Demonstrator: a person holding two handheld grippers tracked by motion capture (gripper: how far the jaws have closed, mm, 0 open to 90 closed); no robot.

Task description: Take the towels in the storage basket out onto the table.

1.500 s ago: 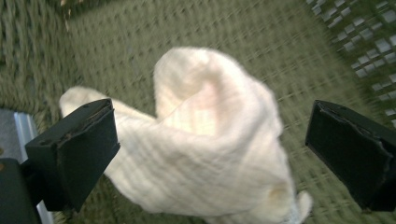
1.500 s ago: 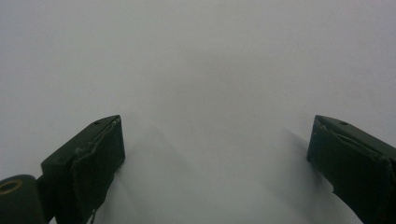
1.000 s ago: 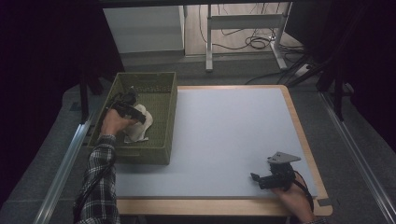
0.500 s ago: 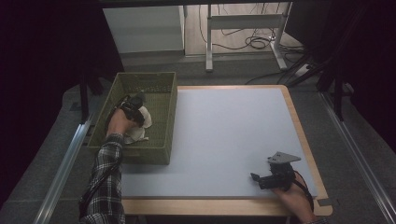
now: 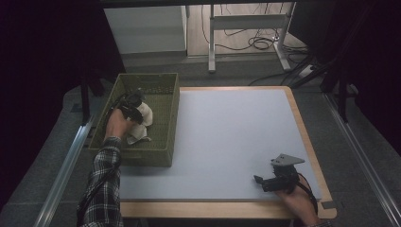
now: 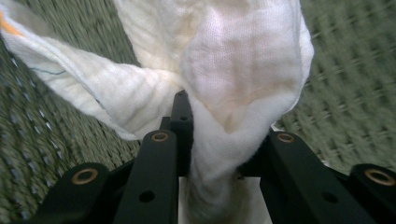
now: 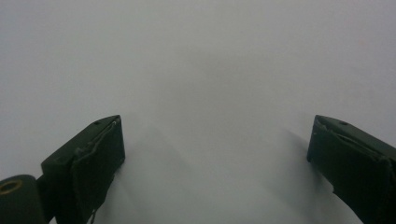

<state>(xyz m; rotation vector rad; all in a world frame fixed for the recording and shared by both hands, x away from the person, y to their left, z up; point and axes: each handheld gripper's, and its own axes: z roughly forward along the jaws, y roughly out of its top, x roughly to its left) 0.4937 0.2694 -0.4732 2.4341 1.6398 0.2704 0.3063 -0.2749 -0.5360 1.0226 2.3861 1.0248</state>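
White cloth (image 6: 219, 84) sits pinched in the left gripper (image 5: 134, 105), whose jaws have just been closing on it, inside the olive basket (image 5: 166, 124) at left of the frame; the right gripper (image 5: 263, 182), lower right, rests wide open on the grey table (image 5: 227, 132)

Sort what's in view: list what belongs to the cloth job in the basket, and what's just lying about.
In the job:
- white cloth, pinched between the jaws
- left gripper, jaws just closed on the cloth
- green basket, which the cloth is in

Lying about:
- right gripper, open, resting idle on the table
- cables on the floor beyond
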